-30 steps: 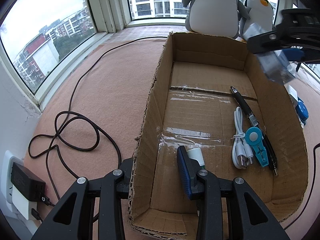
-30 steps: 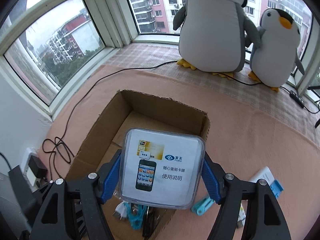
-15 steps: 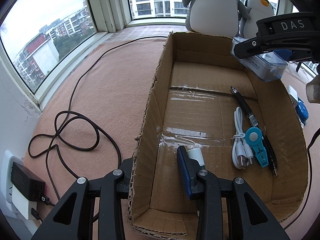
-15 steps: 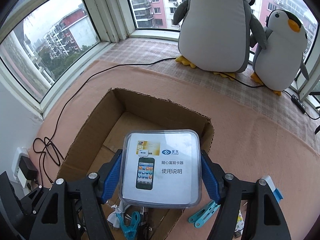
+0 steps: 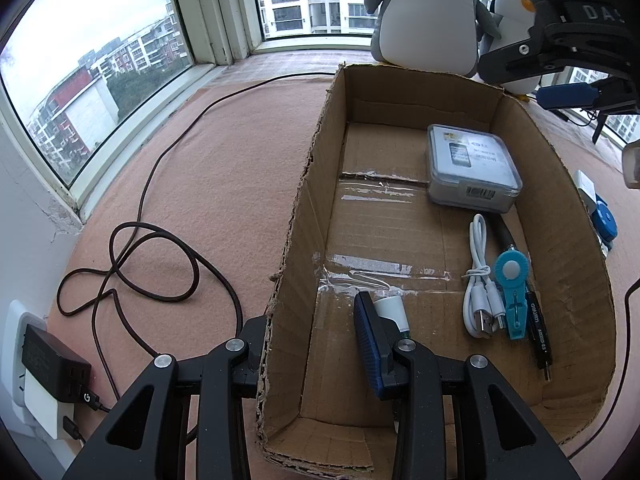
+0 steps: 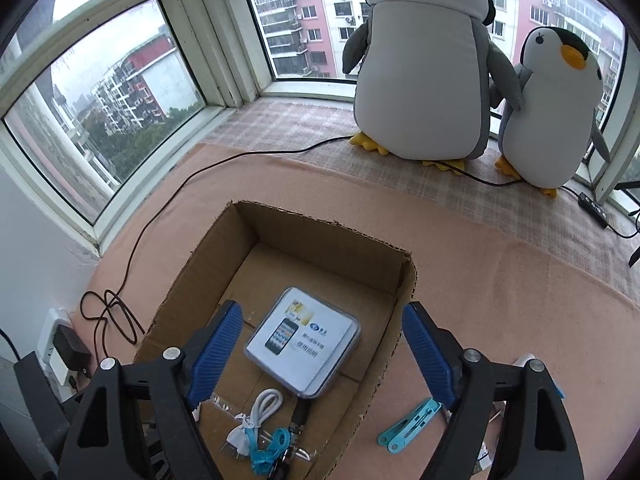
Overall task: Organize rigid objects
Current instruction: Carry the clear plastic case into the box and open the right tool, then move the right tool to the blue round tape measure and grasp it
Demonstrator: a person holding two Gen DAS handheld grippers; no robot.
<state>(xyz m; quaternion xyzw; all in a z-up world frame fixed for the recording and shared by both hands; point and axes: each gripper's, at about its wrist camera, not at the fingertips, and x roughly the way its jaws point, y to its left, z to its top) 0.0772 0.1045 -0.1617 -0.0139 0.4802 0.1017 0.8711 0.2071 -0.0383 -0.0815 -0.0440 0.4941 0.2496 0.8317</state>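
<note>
An open cardboard box [image 5: 296, 216] [image 6: 192, 276] lies on the pink mat. A clear square plastic case [image 5: 472, 168] [image 6: 304, 344] with a phone picture lies flat on the box floor at the far right. My right gripper [image 6: 320, 348] is open and empty above it. My left gripper [image 5: 312, 344] straddles the box's left wall with its jaws apart; whether it clamps the wall I cannot tell. In the box also lie a white USB cable [image 5: 480, 280], a teal clip [image 5: 514, 292], a black pen [image 5: 536, 332] and a small white tube [image 5: 394, 308].
Two penguin plush toys [image 6: 424, 64] [image 6: 556, 104] stand at the window. A dark cord [image 5: 132, 264] loops on the mat left of the box, by a charger [image 5: 52, 364]. A teal clip [image 6: 408, 426] and a blue round item [image 5: 604, 220] lie right of the box.
My right gripper has opened and let go of the clear case, which now lies on the box floor. The left gripper has not moved.
</note>
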